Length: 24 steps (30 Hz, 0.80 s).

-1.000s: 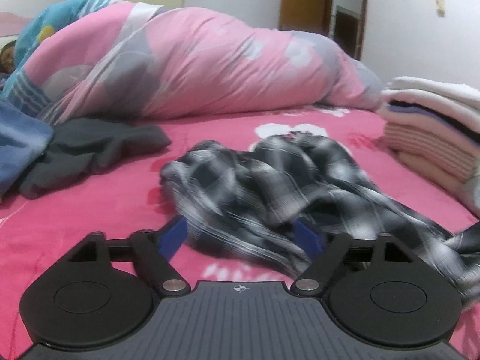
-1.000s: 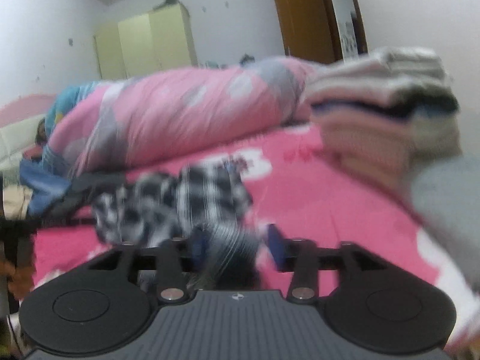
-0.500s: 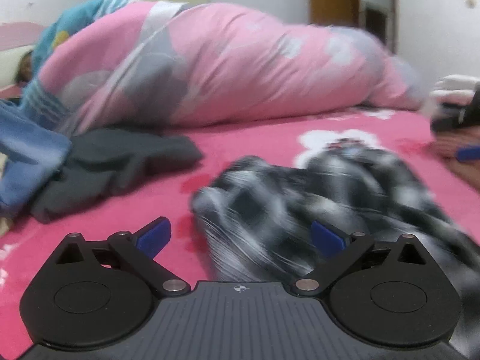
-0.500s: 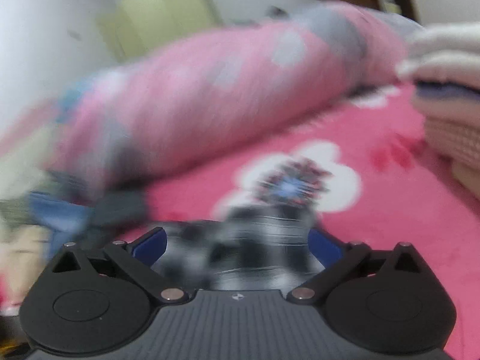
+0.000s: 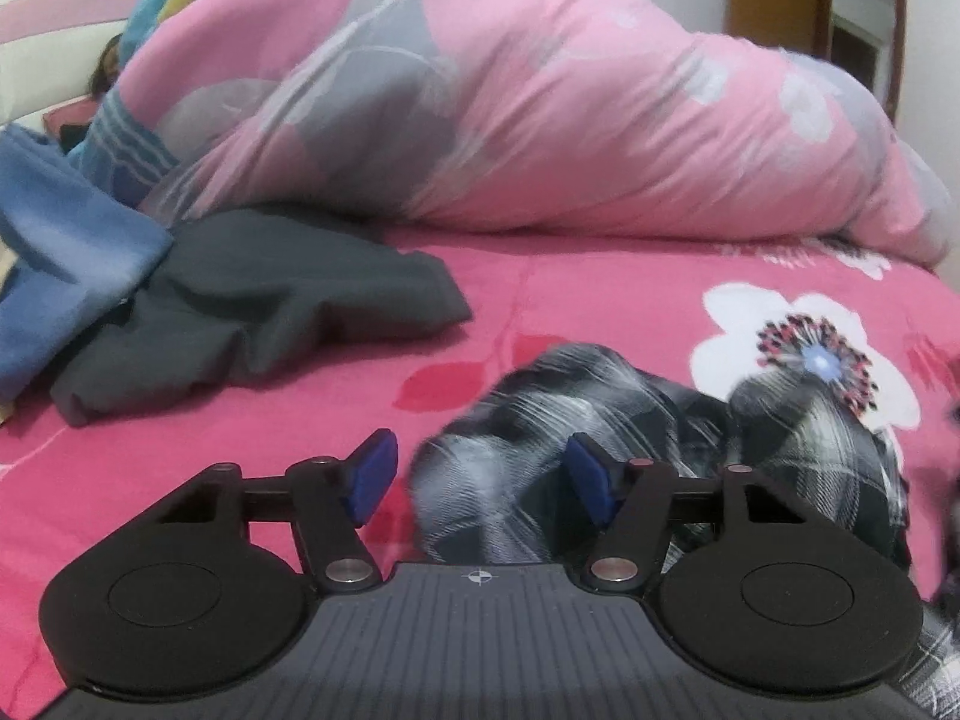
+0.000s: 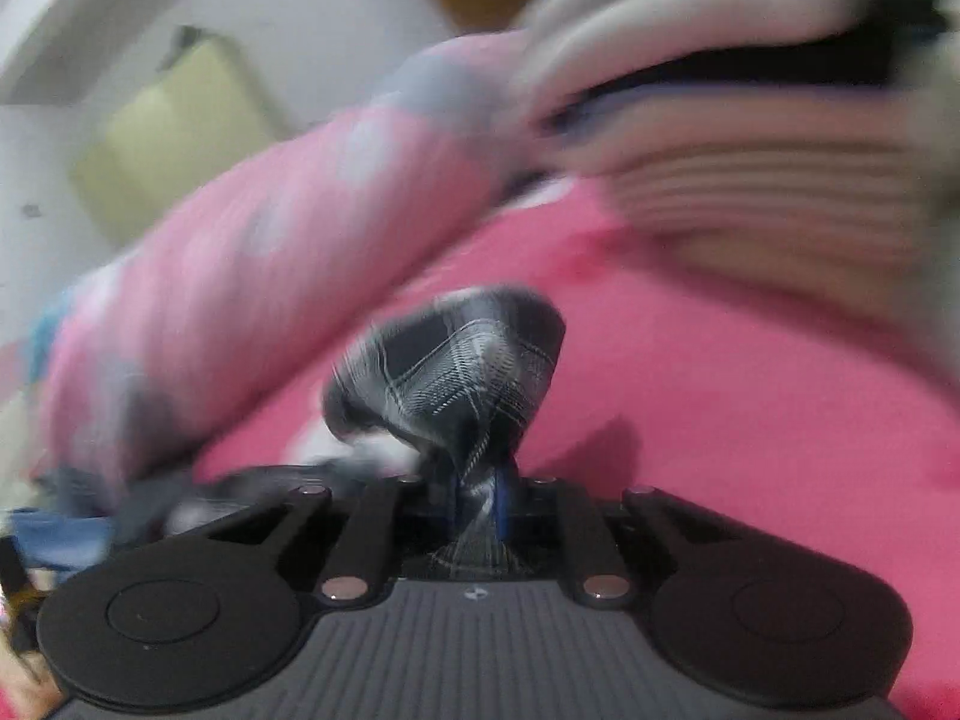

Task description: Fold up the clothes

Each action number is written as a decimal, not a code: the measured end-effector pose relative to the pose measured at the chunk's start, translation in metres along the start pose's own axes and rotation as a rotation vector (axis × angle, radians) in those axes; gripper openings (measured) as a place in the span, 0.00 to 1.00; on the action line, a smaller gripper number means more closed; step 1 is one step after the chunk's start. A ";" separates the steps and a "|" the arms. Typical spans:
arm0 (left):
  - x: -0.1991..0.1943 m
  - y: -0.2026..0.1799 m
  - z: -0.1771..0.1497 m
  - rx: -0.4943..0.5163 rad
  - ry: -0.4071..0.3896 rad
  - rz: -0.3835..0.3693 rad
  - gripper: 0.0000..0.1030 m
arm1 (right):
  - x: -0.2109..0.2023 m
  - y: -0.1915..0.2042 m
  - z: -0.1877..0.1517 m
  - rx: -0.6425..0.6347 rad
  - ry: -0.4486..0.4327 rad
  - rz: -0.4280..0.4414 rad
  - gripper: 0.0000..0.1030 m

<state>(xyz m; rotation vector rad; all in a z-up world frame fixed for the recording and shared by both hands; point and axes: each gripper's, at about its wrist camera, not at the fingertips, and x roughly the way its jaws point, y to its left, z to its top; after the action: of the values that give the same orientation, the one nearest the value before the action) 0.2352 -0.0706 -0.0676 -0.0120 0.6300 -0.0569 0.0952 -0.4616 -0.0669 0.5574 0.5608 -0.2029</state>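
A crumpled black-and-white plaid shirt (image 5: 660, 420) lies on the pink flowered bedsheet (image 5: 570, 300). My left gripper (image 5: 480, 474) sits low over the shirt's left end. Its jaws are closing, with a fold of plaid between them; the cloth lies against the right blue pad (image 5: 591, 480), while the left pad stands clear of it. In the right wrist view, my right gripper (image 6: 480, 501) is closing tight on a bunched tip of the plaid shirt (image 6: 462, 360), which bulges up in front of the pinched pads. That view is blurred and tilted.
A rolled pink and grey quilt (image 5: 510, 108) runs across the back of the bed, with a person's head (image 5: 108, 60) at its far left. A dark grey garment (image 5: 258, 306) and a blue one (image 5: 60, 240) lie at left. A stack of folded clothes (image 6: 750, 150) stands at right.
The right gripper went from wide open to pinched on the plaid cloth, swinging and rolling toward the folded stack. The left gripper slid to the shirt's left end and its jaws narrowed.
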 end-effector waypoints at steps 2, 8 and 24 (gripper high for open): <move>0.001 -0.005 -0.003 0.019 -0.003 0.018 0.58 | -0.008 -0.019 -0.007 0.001 0.049 -0.135 0.34; -0.010 -0.002 -0.004 -0.007 -0.037 0.060 0.50 | -0.073 -0.001 -0.038 -0.128 -0.146 -0.247 0.67; -0.113 0.049 -0.044 0.057 -0.111 -0.016 0.97 | 0.112 0.216 -0.040 -0.312 0.311 0.189 1.00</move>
<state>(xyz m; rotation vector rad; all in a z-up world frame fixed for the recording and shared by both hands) 0.1206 -0.0152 -0.0385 0.0347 0.5171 -0.0895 0.2418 -0.2631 -0.0617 0.3358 0.8198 0.1534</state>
